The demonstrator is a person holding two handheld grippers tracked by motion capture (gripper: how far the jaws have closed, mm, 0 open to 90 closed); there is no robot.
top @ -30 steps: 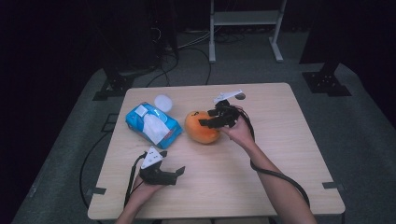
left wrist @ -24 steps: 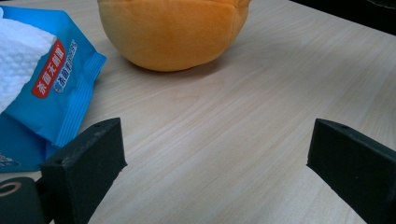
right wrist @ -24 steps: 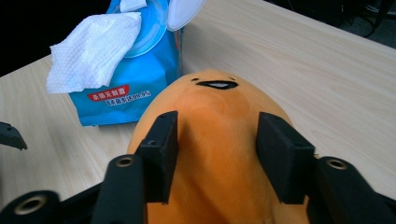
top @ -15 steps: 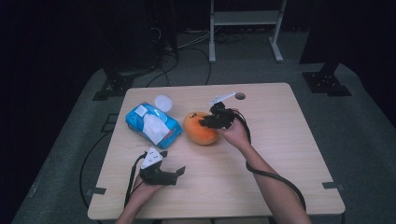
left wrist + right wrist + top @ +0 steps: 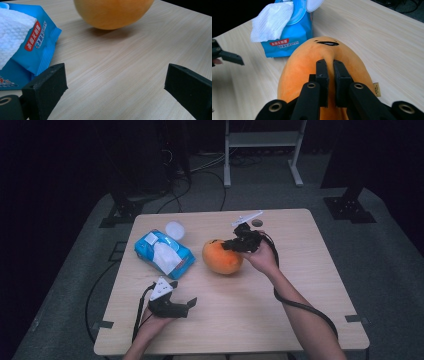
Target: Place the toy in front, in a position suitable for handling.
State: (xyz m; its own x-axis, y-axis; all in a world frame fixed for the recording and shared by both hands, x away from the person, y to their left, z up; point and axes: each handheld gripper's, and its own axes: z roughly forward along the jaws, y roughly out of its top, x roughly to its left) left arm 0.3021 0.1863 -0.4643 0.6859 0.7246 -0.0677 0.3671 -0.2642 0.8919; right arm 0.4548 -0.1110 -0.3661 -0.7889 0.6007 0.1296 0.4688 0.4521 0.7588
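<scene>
The left gripper [image 5: 186, 304] rests low over the near left of the table [image 5: 310, 285] with its jaws spread wide and nothing between them; the blue wipes pack [image 5: 32, 47] lies just beyond its left finger [image 5: 46, 87]. Farther ahead sits the orange plush toy [image 5: 222, 256], well apart from those fingers. The right gripper [image 5: 330, 67] has its jaws nearly closed, pinching a fold of the plush toy's top, its fingertips pressed into the fabric.
</scene>
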